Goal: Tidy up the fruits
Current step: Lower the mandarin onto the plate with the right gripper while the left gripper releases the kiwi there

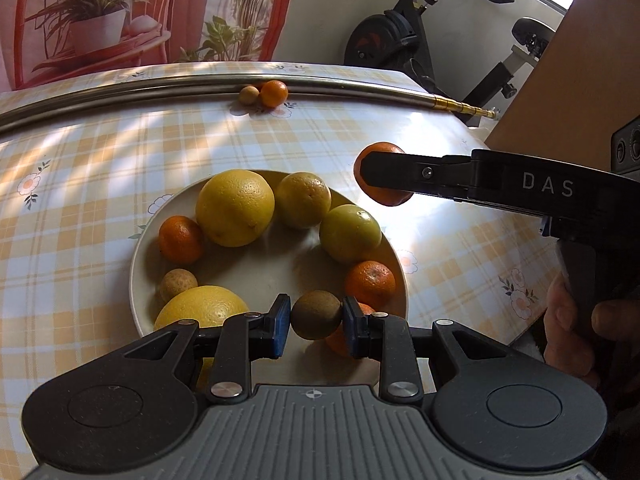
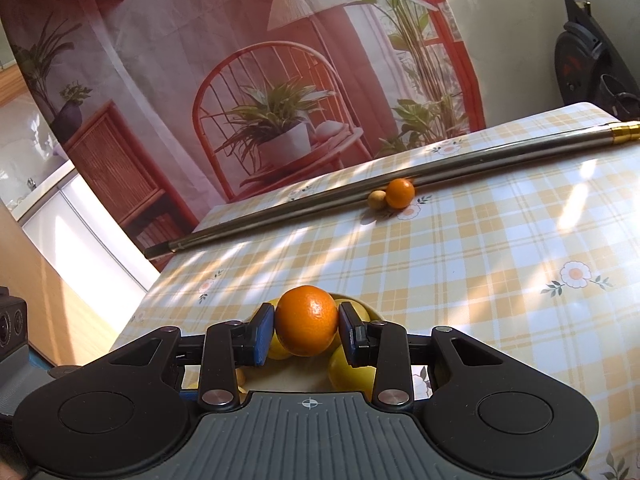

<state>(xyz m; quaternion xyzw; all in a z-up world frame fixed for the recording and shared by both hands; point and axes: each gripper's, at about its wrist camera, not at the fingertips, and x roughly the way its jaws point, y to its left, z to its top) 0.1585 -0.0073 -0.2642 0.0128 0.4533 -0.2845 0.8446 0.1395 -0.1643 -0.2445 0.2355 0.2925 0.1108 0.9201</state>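
Note:
A white plate (image 1: 240, 280) on the checked tablecloth holds several fruits: yellow citrus (image 1: 235, 208), small oranges (image 1: 181, 239) and a small brown fruit (image 1: 178, 284). My left gripper (image 1: 316, 322) is shut on a small brown round fruit (image 1: 316, 316) just above the plate's near edge. My right gripper (image 2: 307, 334) is shut on an orange (image 2: 307, 320) and holds it in the air above the plate's far right side; the orange also shows in the left wrist view (image 1: 382, 174). A small orange (image 1: 273, 93) and a small tan fruit (image 1: 249, 95) lie by a metal rod.
A long metal rod (image 1: 120, 94) with a brass tip lies across the far side of the table. A brown cardboard box (image 1: 580, 80) stands at the right edge. An exercise bike (image 1: 400, 36) stands beyond the table. A printed backdrop hangs behind.

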